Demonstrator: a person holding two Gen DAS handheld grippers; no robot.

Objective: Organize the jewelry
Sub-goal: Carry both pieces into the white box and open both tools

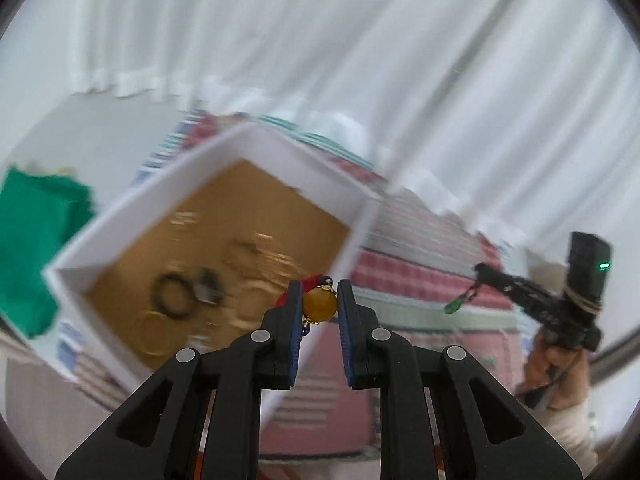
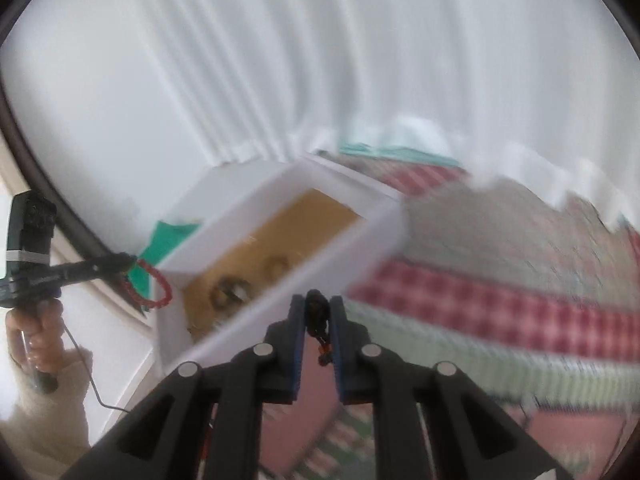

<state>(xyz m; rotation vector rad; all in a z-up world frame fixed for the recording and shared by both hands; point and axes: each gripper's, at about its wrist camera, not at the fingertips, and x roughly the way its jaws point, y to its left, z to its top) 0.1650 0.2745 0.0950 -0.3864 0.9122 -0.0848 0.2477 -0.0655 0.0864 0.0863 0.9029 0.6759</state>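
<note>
My left gripper [image 1: 319, 295] is shut on a red beaded bracelet with an amber bead [image 1: 319, 307], held above the near edge of a white box [image 1: 120, 208] with a brown floor. Rings and bracelets [image 1: 176, 294] lie inside the box. The red bracelet [image 2: 154, 284] hangs from the left gripper [image 2: 130, 259] in the right wrist view. My right gripper [image 2: 317, 308] is shut on a dark chain [image 2: 318, 312] near the box's right wall [image 2: 320, 256]. In the left wrist view that chain carries a green pendant [image 1: 454, 306] below the right gripper [image 1: 480, 269].
A red, green and white patterned cloth [image 2: 500, 312] covers the surface under the box. A green cloth [image 1: 36, 240] lies left of the box. White curtains [image 1: 360, 40] hang behind. Both views are motion blurred.
</note>
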